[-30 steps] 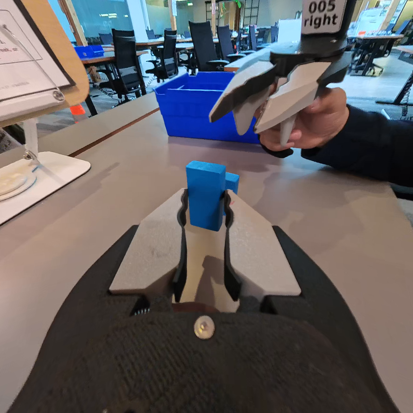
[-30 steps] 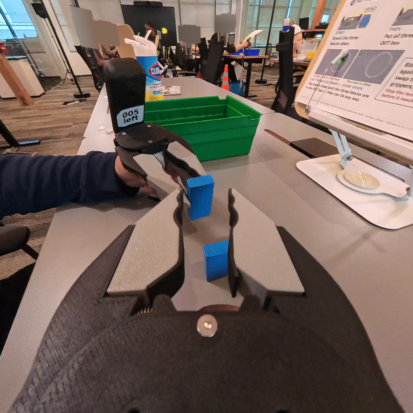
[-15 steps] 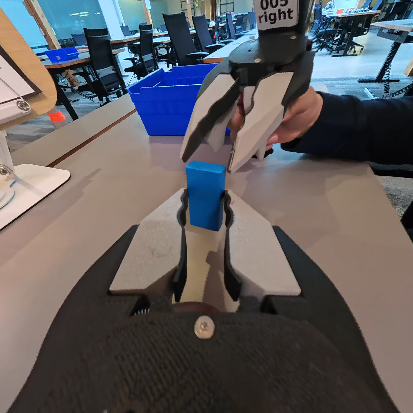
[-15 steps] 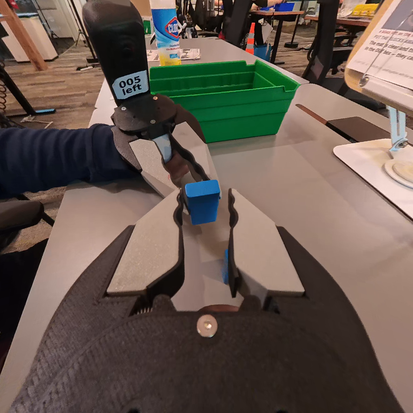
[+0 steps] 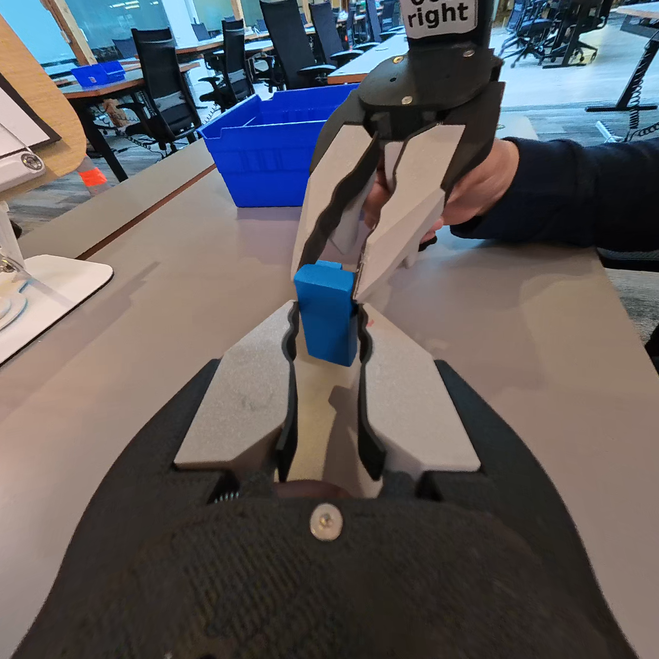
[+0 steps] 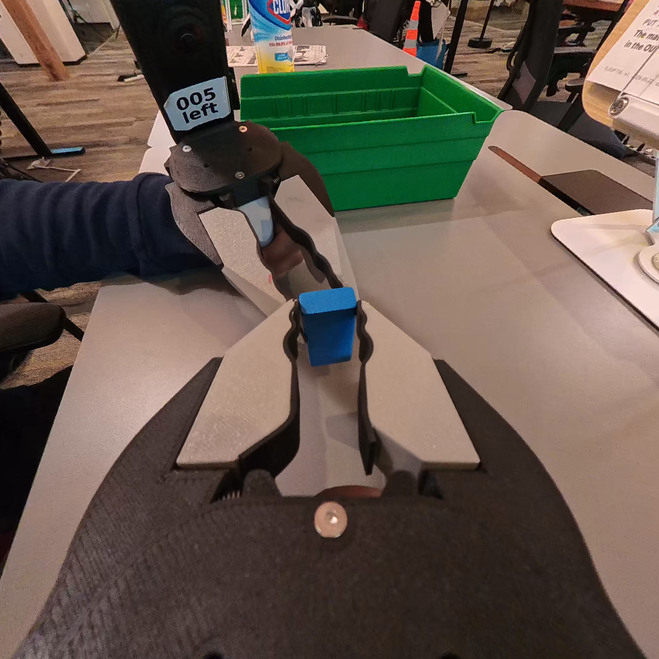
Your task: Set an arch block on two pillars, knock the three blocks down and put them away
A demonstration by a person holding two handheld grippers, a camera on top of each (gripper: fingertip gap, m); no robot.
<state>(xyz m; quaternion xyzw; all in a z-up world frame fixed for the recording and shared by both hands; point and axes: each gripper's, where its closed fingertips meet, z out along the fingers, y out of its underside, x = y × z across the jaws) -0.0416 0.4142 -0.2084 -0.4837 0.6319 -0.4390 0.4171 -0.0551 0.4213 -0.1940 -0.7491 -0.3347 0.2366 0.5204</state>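
My left gripper (image 5: 326,306) is shut on an upright blue rectangular block (image 5: 326,328) and holds it over the grey table (image 5: 178,285). A second blue block (image 5: 330,264) peeks out just behind it, between the fingers of my right gripper (image 5: 326,276), which points steeply down. In the right wrist view my right gripper (image 6: 327,305) is shut on this second block (image 6: 330,335), both pads against its sides. I cannot tell whether it rests on the table. The left gripper's fingertips (image 6: 338,285) end right behind it. No arch block is in view.
A blue bin (image 5: 271,157) stands at the far side in the left wrist view. A green bin (image 6: 374,171) stands behind the left gripper in the right wrist view, with a spray bottle (image 6: 272,35) beyond. A white stand base (image 6: 606,249) and a dark pad (image 6: 592,190) lie to the right. Less than 4 cm separates the two grippers' tips.
My right gripper has come down close to the left gripper and shut around the second blue block. My left gripper has kept its hold on its block.
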